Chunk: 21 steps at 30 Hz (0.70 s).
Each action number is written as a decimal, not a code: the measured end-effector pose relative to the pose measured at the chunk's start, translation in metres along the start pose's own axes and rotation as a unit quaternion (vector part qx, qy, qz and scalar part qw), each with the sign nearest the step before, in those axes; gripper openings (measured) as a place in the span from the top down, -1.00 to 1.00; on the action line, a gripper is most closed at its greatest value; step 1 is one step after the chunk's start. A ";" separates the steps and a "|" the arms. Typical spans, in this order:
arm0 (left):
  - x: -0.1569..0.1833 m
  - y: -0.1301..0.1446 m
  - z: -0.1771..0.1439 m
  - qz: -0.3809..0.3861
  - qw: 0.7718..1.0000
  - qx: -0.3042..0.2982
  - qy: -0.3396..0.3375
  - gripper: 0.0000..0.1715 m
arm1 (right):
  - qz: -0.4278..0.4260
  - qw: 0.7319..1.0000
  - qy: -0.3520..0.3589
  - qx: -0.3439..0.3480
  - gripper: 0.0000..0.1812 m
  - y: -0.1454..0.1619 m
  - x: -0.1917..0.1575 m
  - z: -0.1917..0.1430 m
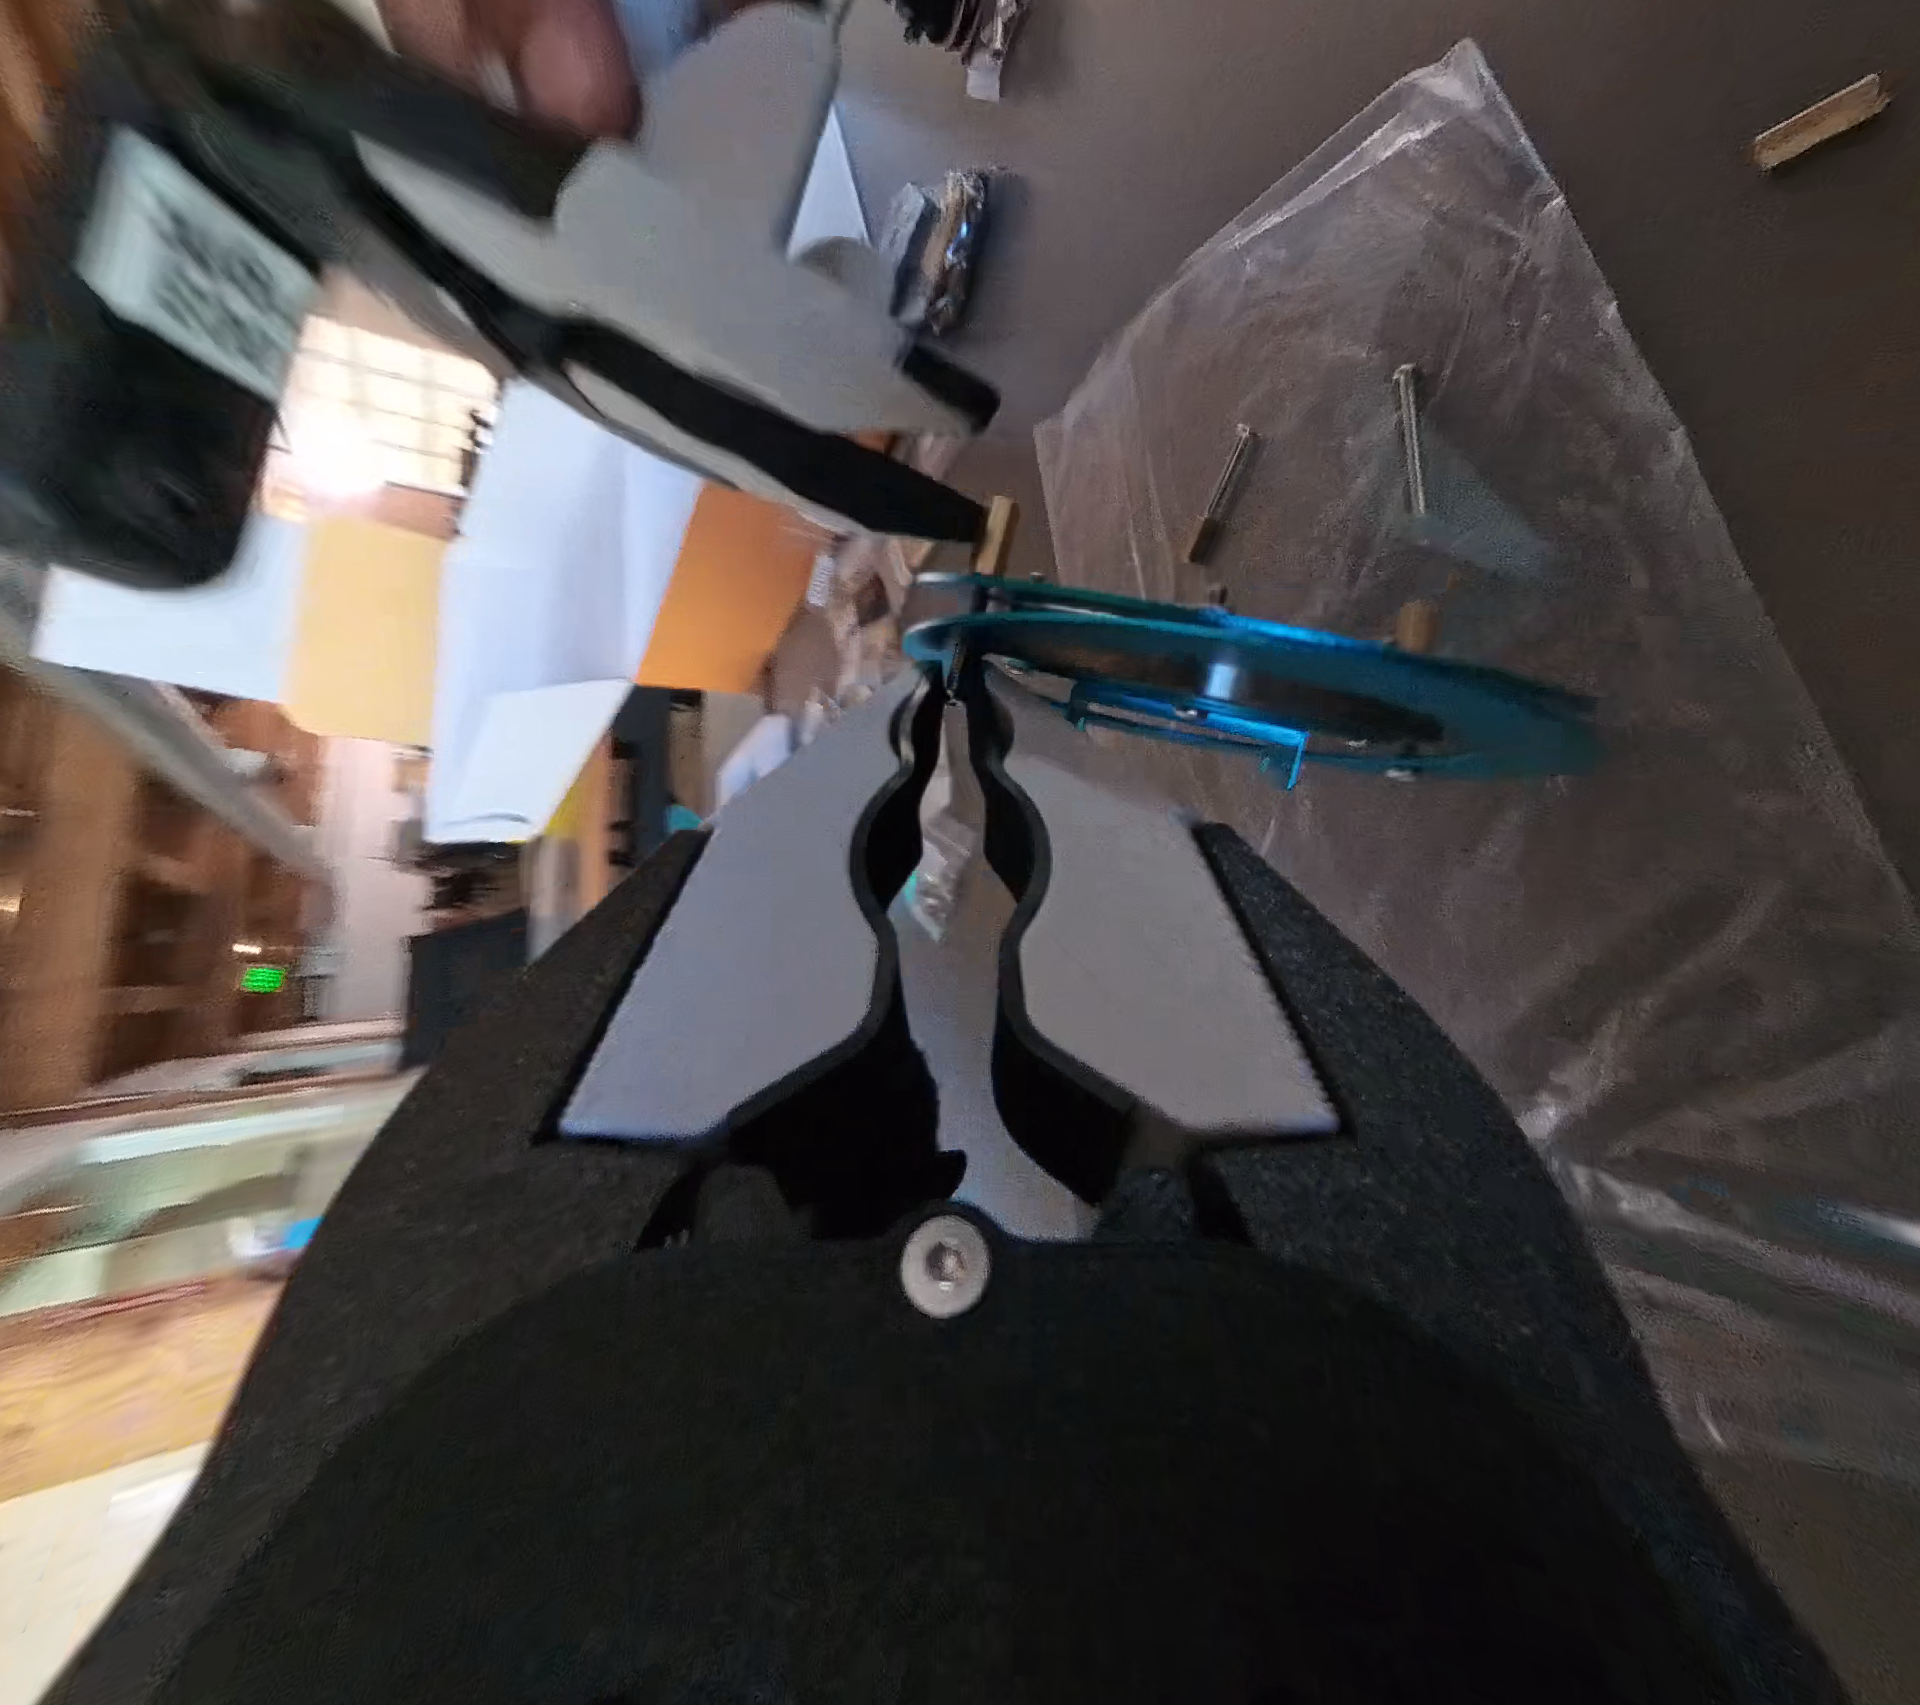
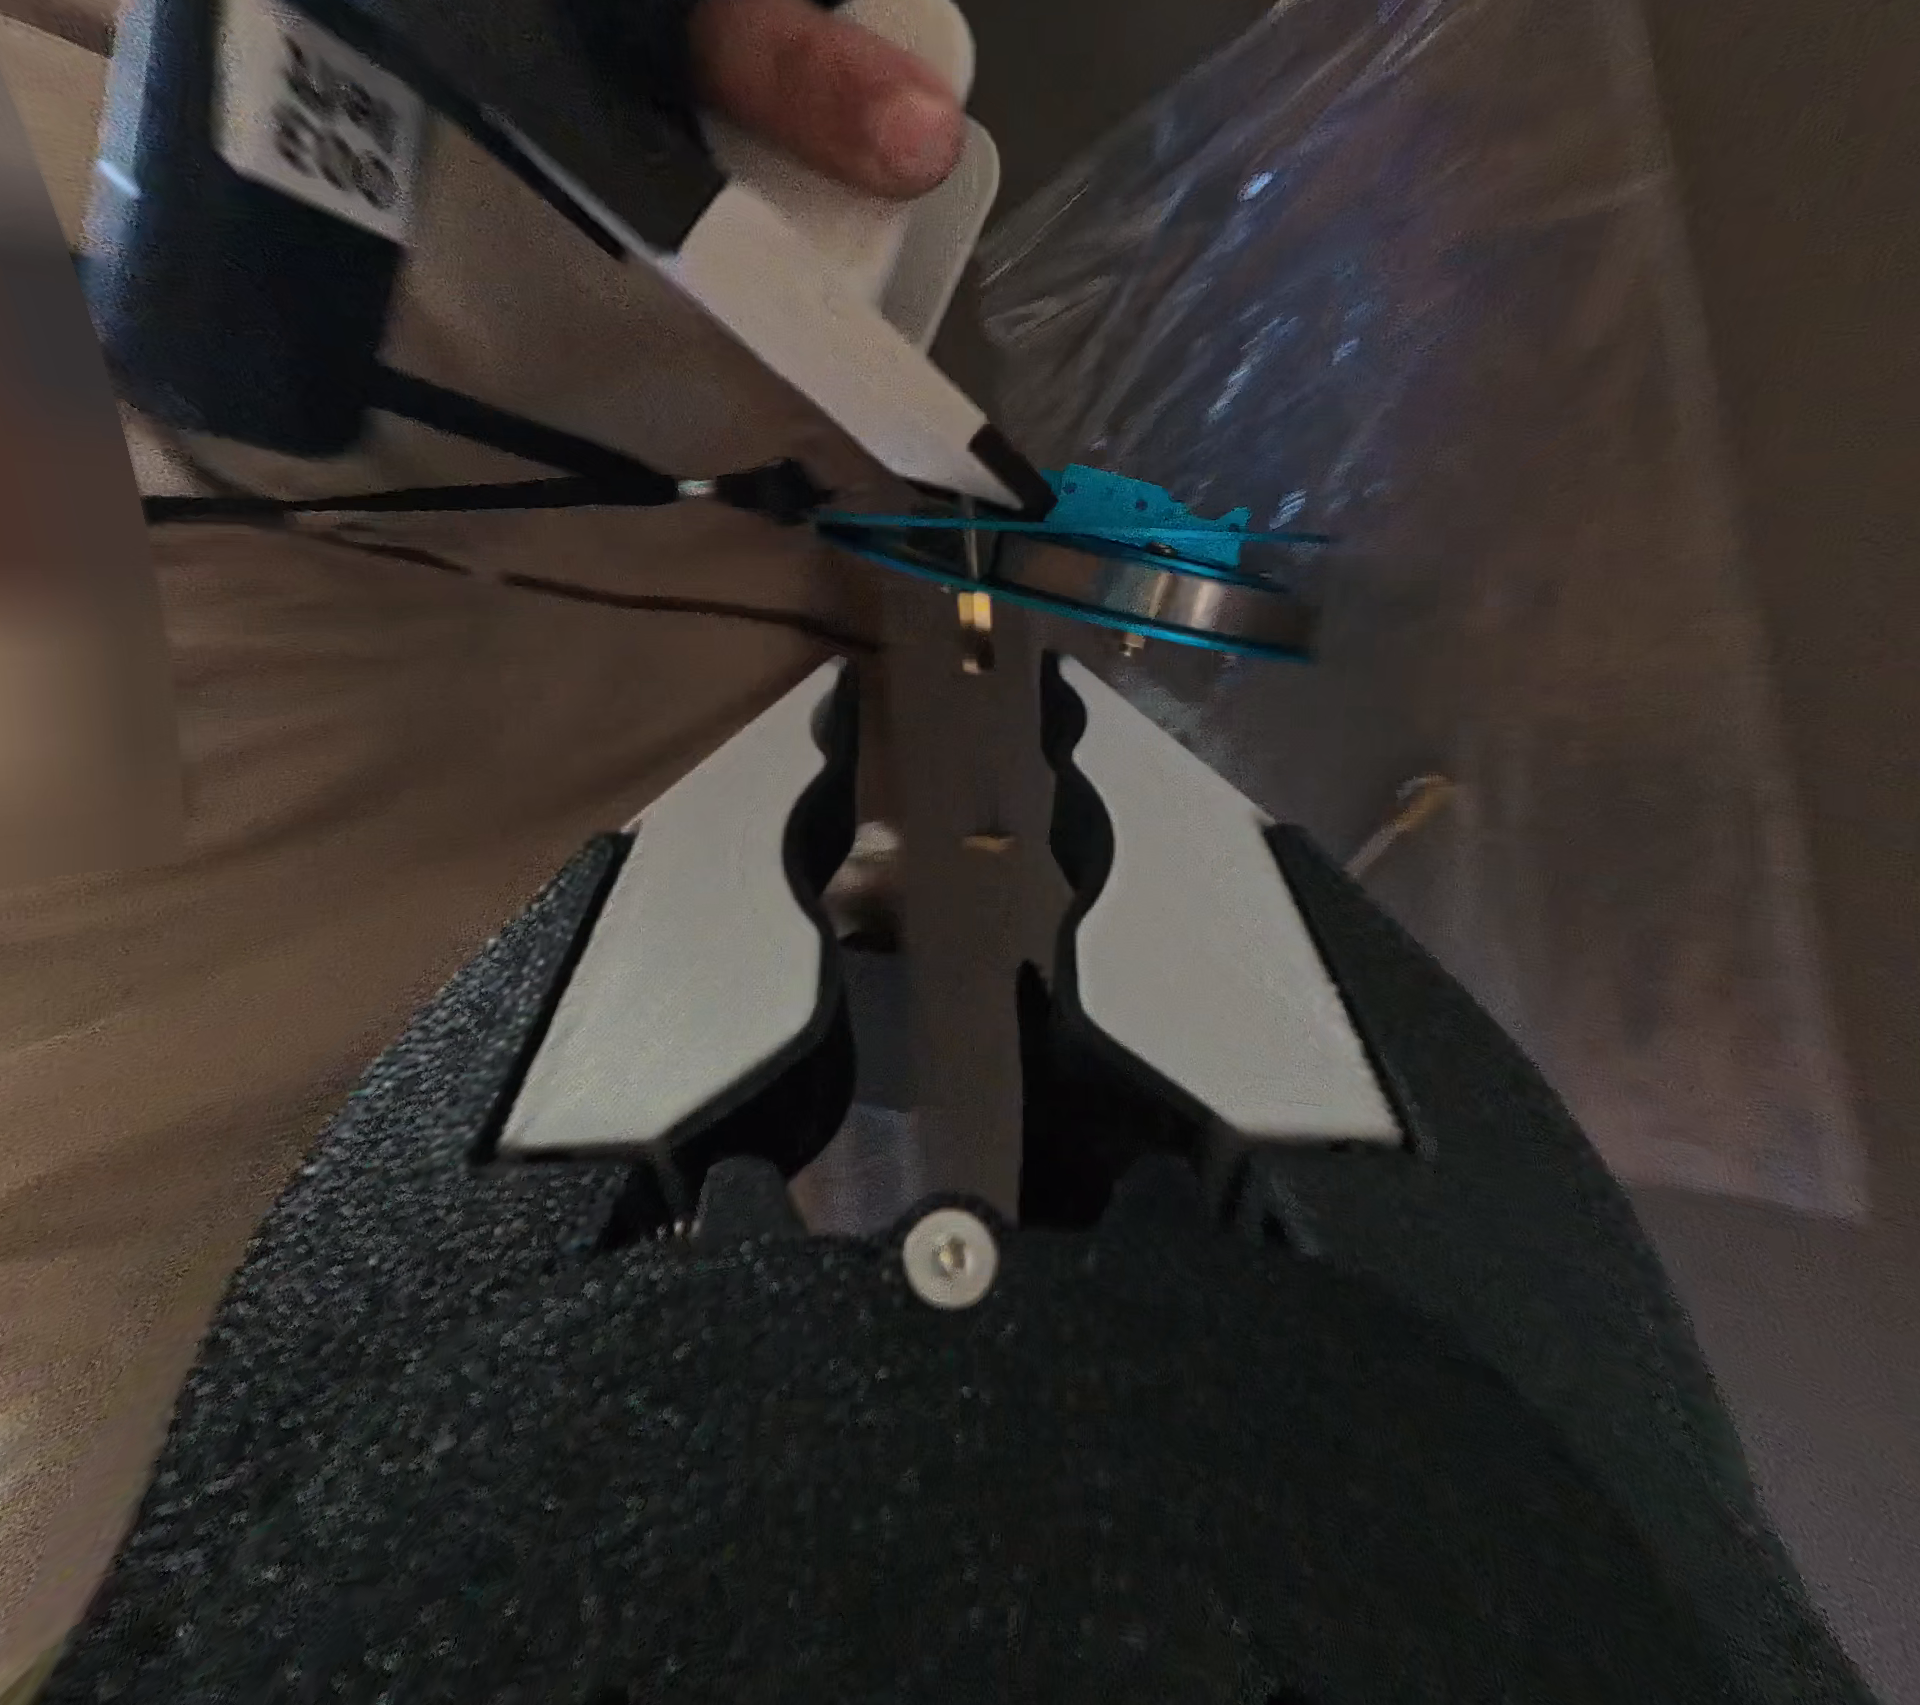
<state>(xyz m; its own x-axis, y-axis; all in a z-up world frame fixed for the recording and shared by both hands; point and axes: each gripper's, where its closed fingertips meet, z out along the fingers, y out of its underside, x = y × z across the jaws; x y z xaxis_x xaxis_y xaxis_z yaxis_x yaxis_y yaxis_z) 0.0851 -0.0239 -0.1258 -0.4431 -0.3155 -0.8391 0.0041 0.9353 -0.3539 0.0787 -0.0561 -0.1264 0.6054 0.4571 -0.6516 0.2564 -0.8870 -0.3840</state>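
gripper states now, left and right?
Left claw: shut on the rim of the blue metal ring plate assembly.
Right claw: open, nothing between its fingers, small brass standoff just ahead.

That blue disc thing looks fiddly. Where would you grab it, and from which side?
By its thin outer rim, coming in edge-on from the side. The blue disc assembly is two flat plates stacked on a silver hub, so only the edge fits between narrow fingers. The left gripper already pinches the rim this way, probably the safest hold. The right gripper stands open near a brass spacer.
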 end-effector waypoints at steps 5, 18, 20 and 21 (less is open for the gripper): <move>-0.011 0.033 0.000 -0.184 0.977 -0.001 0.110 0.98 | -0.190 0.933 0.293 0.084 0.46 -0.035 0.037 -0.022; -0.012 0.070 0.008 -0.434 0.847 0.045 0.304 0.97 | -0.488 0.404 0.772 0.054 0.51 -0.081 0.061 -0.023; -0.009 0.067 0.007 -0.455 0.829 0.054 0.320 0.97 | -0.490 0.381 0.784 0.031 0.56 -0.081 0.071 -0.022; -0.009 0.065 0.006 -0.472 0.816 0.056 0.329 0.97 | -0.493 0.372 0.786 0.026 0.61 -0.082 0.074 -0.021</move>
<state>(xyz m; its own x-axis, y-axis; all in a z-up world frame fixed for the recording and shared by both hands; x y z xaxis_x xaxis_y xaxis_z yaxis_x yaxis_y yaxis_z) 0.0950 0.0390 -0.1444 -0.6814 -0.6985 0.2187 -0.5514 0.2933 -0.7809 0.1184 0.0487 -0.1295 -0.0606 -0.0813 0.9948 0.9478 -0.3174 0.0318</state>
